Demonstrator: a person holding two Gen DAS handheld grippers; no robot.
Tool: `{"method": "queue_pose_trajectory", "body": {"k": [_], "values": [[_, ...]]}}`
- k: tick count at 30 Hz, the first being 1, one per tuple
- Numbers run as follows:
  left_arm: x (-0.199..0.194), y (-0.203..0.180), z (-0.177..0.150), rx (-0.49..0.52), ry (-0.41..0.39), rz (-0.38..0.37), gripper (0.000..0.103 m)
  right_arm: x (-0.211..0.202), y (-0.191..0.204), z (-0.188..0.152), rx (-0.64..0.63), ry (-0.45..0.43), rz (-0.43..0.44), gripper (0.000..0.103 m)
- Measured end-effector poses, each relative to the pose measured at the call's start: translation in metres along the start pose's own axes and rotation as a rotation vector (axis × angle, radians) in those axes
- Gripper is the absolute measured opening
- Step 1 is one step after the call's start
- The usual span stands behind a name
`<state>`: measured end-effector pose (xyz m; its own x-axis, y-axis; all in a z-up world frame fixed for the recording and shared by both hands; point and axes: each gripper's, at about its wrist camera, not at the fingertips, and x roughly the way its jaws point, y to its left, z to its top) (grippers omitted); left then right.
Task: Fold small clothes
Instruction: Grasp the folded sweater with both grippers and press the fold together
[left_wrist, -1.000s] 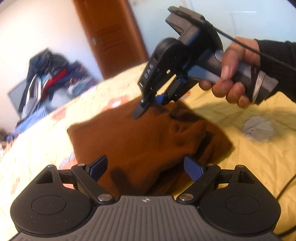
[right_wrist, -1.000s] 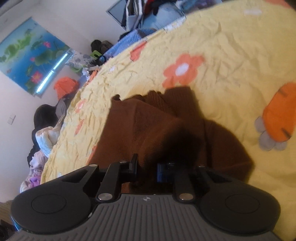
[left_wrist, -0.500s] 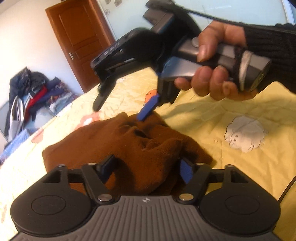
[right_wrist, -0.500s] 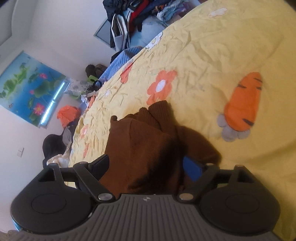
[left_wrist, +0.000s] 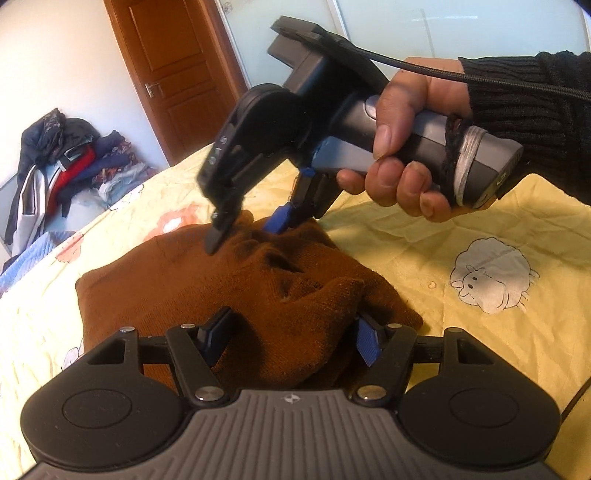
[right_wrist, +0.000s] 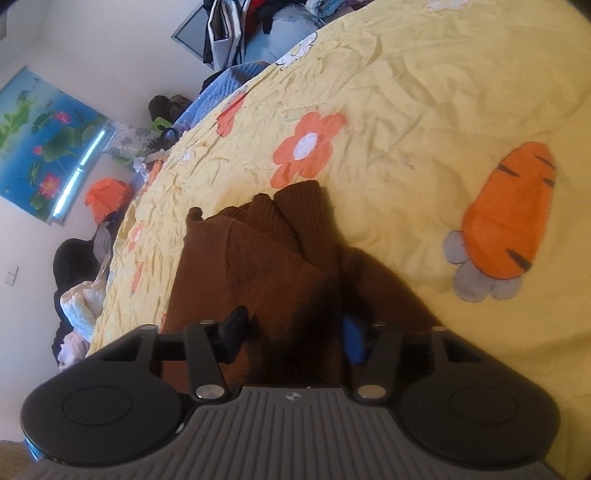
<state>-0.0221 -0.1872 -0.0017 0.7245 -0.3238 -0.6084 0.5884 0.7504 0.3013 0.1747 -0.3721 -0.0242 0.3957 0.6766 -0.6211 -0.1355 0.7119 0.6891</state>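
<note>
Both wrist cameras look down close over the yellow bedspread (left_wrist: 480, 229), facing opposite ways, sharing the brown knit garment (left_wrist: 207, 280).

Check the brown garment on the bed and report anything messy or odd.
The brown garment is bunched, not flat: its middle is puckered into creases and hollows, and ribbed cuffs stick out unevenly at its far end. No damage shows.

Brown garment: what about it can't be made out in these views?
- Garment near edge, left wrist view: hidden behind the left tongs.
- Its type and sleeves: bunched folds hide them.
- Right wrist view: the part between the right tongs is in shadow, so grip is unclear.
</note>
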Motion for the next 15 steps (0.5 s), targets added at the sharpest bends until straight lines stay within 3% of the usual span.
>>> {"method": "queue_pose_trajectory", "body": {"k": [8,10,11,12,15], "values": [[0.009,0.005,0.004,0.0,0.006,0.001,0.067,-0.002,-0.002,-0.003,-0.011,-0.009,-0.008,0.047],[0.01,0.005,0.004,-0.006,0.005,-0.006,0.046,-0.002,-0.002,-0.003,-0.018,-0.012,-0.014,0.045],[0.01,0.005,0.005,-0.01,0.007,-0.008,0.027,-0.002,-0.001,-0.004,-0.027,-0.016,-0.023,0.04],[0.009,0.005,0.006,-0.017,0.003,-0.014,0.019,-0.003,-0.001,-0.005,-0.037,-0.022,-0.033,0.034],[0.0,0.004,0.014,-0.001,-0.02,-0.018,0.009,-0.012,0.004,-0.008,-0.066,-0.054,-0.018,0.021]]}}
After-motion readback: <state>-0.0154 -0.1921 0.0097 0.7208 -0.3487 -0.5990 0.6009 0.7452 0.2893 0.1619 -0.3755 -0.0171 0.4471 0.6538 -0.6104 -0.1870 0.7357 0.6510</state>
